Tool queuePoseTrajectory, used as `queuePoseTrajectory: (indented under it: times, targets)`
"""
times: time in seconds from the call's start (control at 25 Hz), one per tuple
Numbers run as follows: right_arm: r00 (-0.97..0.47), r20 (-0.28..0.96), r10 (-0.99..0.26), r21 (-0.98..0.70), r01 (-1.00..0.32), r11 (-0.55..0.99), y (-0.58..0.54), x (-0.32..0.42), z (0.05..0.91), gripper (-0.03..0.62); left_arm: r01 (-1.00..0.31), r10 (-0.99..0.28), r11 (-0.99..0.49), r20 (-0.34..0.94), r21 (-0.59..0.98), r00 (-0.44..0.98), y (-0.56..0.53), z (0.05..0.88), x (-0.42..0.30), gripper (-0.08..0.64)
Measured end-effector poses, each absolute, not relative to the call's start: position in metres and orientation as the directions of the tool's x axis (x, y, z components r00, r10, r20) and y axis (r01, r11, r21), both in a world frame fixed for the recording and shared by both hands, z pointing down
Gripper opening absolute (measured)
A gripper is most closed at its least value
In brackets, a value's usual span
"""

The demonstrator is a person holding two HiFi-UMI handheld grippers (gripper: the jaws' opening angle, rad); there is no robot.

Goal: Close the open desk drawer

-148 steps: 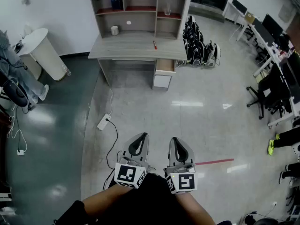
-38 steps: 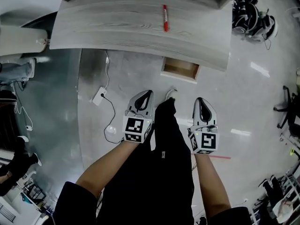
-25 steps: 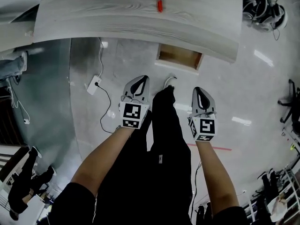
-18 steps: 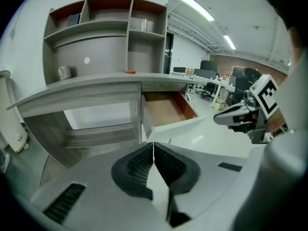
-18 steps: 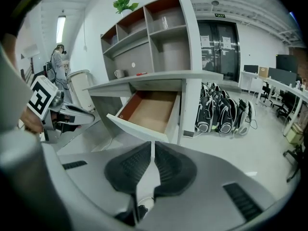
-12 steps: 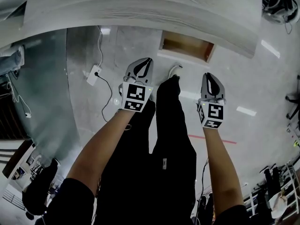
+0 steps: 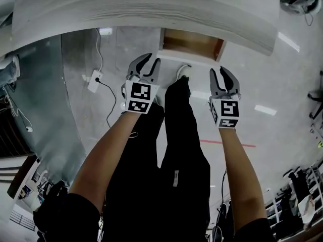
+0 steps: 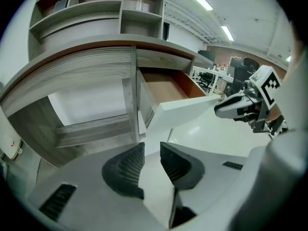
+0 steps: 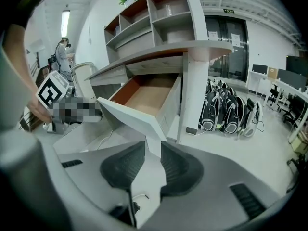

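Note:
The open desk drawer point(image 7: 192, 43) juts out from under the grey wooden desk top point(image 7: 141, 9), showing its brown inside and white front panel point(image 7: 187, 59). My left gripper point(image 7: 145, 62) hangs just left of the panel's left end. Its jaws have just been opening and stand open with nothing between them. In the left gripper view the drawer front point(image 8: 185, 110) is ahead and to the right of the gripper point(image 8: 151, 148). My right gripper point(image 7: 222, 74) is open by the panel's right end. In the right gripper view the panel's lower corner point(image 9: 130, 114) sits just beyond the gripper point(image 9: 153, 146).
The person's dark trouser leg point(image 7: 174, 125) and white shoe point(image 7: 184, 72) stand between the grippers. A power strip point(image 7: 94, 80) with a cable lies on the floor at left. Black bags point(image 9: 231, 112) line the floor right of the desk. Shelves point(image 8: 96, 8) top the desk.
Both grippers have moved forward and down toward the drawer front. Both sets of jaws, shut half a second ago, now stand apart. The desk fills more of the head view.

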State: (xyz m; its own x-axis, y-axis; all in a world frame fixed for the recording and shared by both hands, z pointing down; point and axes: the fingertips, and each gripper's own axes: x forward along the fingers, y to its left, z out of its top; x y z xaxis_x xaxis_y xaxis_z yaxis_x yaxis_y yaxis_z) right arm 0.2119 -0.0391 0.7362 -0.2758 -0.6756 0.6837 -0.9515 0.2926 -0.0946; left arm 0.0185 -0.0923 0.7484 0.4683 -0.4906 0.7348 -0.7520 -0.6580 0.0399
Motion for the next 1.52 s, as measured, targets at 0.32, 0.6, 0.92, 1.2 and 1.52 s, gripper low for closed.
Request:
queuePoseTrajectory:
  times: [0.32,0.6,0.92,1.2,1.52]
  targets:
    - [-0.247,0.673,-0.697,-0.091,-0.963,0.254,-0.051,0.214,0.737,0.1,-0.699,-0.465,-0.714,0.723,0.034,0.511,-0.101,0.751,0.036,0.117]
    - [-0.255,0.674,-0.693,-0.105,-0.962,0.252,-0.059,0.21,0.738,0.1,-0.68,-0.469,-0.732,0.7,0.034,0.538,-0.114,0.746,0.046,0.124]
    - [-0.258,0.667,-0.699,-0.112,-0.962,0.248,-0.062,0.212,0.737,0.101,-0.7,-0.488,-0.713,0.698,0.027,0.524,-0.116,0.744,0.05,0.123]
    - [-0.241,0.637,-0.732,-0.139,-0.97,0.198,-0.063,0.212,0.721,0.101,-0.733,-0.513,-0.677,0.67,0.07,0.537,-0.114,0.725,0.049,0.12]
    - [-0.233,0.58,-0.78,-0.183,-0.971,0.153,-0.07,0.215,0.694,0.1,-0.751,-0.537,-0.649,0.629,0.116,0.562,-0.12,0.698,0.05,0.12]
